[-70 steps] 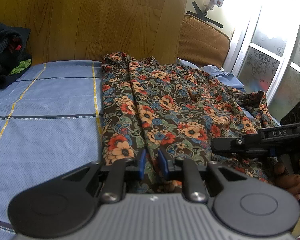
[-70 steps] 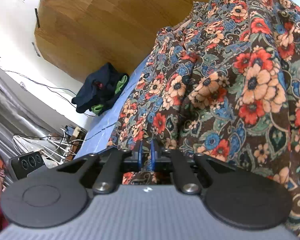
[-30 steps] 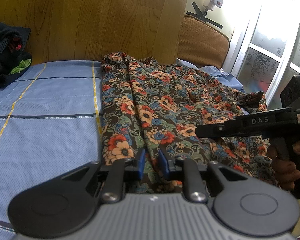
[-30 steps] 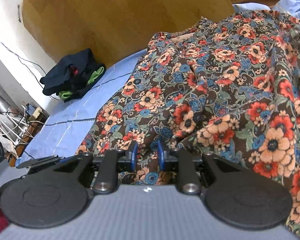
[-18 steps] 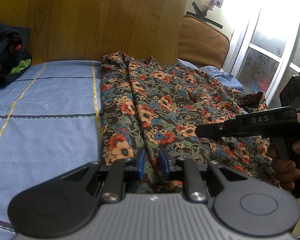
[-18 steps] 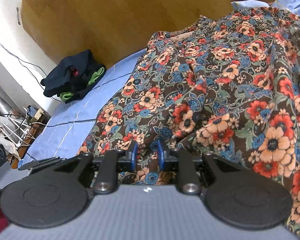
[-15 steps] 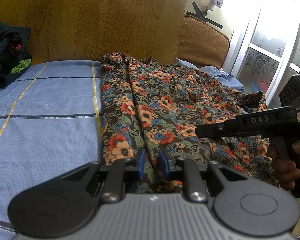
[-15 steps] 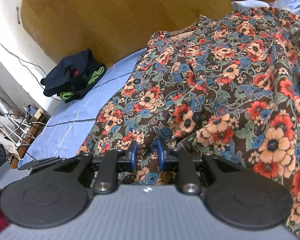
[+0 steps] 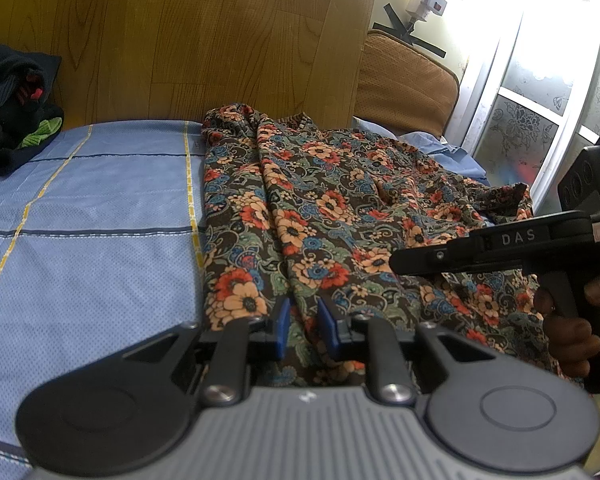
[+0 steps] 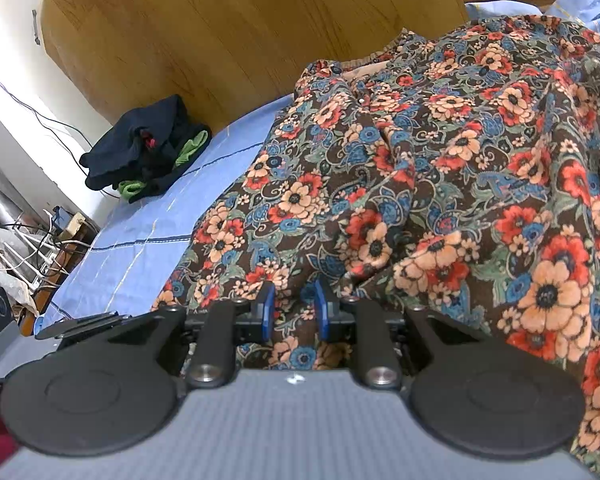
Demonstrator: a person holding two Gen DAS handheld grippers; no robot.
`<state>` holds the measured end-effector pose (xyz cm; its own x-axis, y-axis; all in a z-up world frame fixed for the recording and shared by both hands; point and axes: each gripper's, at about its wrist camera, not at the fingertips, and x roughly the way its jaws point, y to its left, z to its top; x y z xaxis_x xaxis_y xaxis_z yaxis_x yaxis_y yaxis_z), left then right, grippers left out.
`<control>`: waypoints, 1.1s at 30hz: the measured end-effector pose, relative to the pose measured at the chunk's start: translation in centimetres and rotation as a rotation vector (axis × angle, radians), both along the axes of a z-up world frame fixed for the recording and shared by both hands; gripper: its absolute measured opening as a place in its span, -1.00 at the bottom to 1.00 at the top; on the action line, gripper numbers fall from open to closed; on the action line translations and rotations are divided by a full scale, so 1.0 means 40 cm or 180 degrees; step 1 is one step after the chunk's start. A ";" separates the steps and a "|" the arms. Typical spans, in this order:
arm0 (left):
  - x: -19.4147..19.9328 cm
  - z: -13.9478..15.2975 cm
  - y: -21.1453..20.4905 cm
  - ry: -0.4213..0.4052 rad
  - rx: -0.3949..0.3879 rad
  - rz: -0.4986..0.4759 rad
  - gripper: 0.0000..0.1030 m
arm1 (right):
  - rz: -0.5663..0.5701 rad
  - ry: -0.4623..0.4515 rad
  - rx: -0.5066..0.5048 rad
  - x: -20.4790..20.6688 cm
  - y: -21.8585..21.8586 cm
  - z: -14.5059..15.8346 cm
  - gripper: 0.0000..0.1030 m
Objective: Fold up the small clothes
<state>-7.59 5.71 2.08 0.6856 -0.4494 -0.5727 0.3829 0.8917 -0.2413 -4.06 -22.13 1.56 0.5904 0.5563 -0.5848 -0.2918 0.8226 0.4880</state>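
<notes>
The floral garment lies spread and rumpled over the right part of the blue bed sheet, dark brown with orange, red and blue flowers; its left edge runs along a yellow stripe, leaving bare sheet leftward up to a dark clothes pile. The left hand-held gripper and the right hand-held gripper each sit at the near hem, blue pads narrowly parted with cloth between; whether they pinch it I cannot tell.

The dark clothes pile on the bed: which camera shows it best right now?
Right wrist view: the dark clothes pile sits whole on the blue sheet. Left wrist view crops the pile at the frame's left edge.
</notes>
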 end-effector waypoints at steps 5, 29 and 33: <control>0.000 0.000 0.001 0.0000 0.0000 0.0000 -0.65 | 0.0004 0.0003 -0.0006 0.001 0.002 0.000 -0.52; -0.011 0.011 0.021 -0.0076 -0.0232 -0.0027 -0.43 | -0.0067 -0.0467 -0.0217 -0.035 0.015 0.110 -0.44; 0.002 0.000 0.012 0.0021 -0.0116 -0.0021 -0.42 | -0.0009 -0.0128 -0.0502 -0.013 0.060 0.053 -0.43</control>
